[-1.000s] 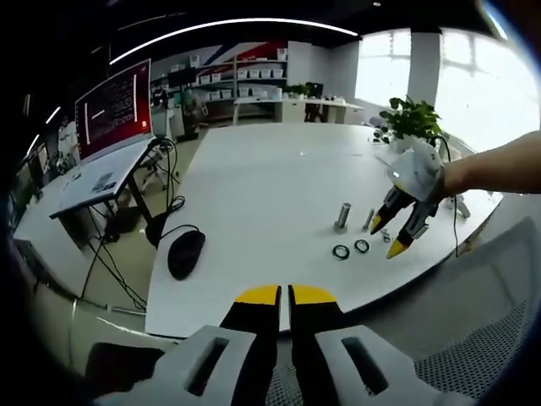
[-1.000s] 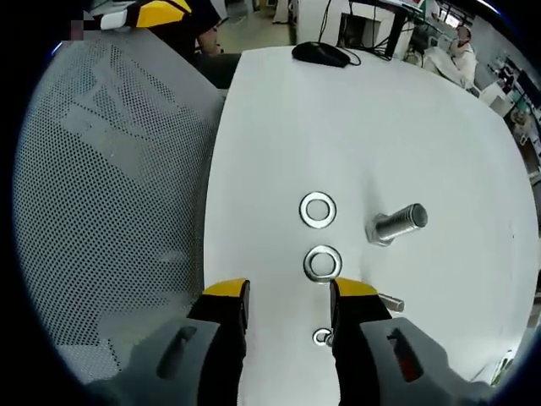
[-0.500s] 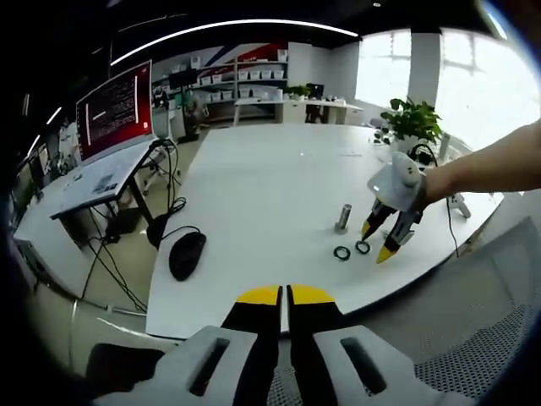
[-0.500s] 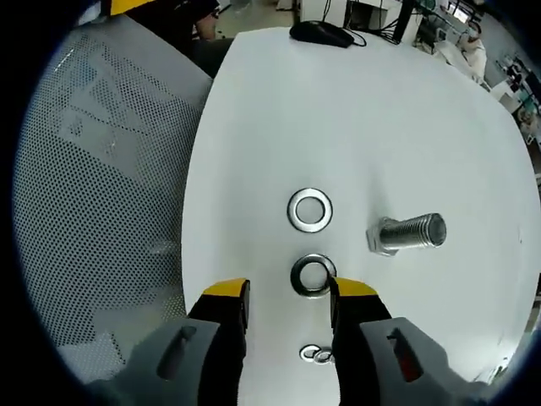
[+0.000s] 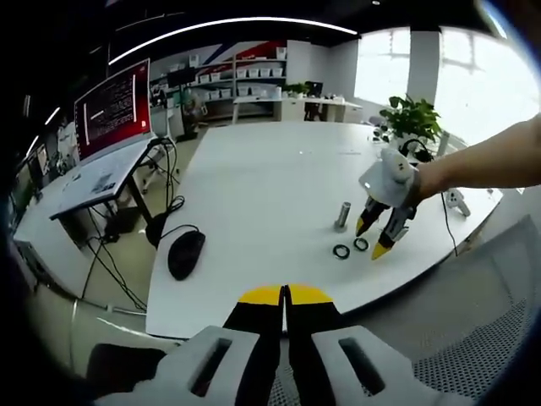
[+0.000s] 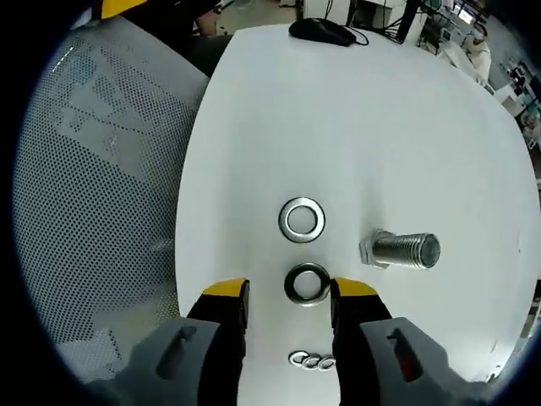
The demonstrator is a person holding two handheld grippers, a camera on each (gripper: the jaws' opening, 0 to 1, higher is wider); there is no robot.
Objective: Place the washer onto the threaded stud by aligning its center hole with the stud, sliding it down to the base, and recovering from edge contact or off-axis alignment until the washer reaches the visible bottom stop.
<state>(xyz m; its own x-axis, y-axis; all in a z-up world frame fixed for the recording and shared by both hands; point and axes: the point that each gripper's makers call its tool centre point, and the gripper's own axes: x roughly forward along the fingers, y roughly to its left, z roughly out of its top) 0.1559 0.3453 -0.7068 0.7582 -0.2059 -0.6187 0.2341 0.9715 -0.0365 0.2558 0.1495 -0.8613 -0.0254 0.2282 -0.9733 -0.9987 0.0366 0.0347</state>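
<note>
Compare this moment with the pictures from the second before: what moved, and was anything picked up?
The right tongs have come down over the nearer flat steel washer, which now lies between their open yellow tips; in the left gripper view they have shifted toward the upright threaded steel bolt. Nothing is gripped yet. Both washers, the bolt and the black mouse lie where they were on the white table; the left tongs remain shut.
</note>
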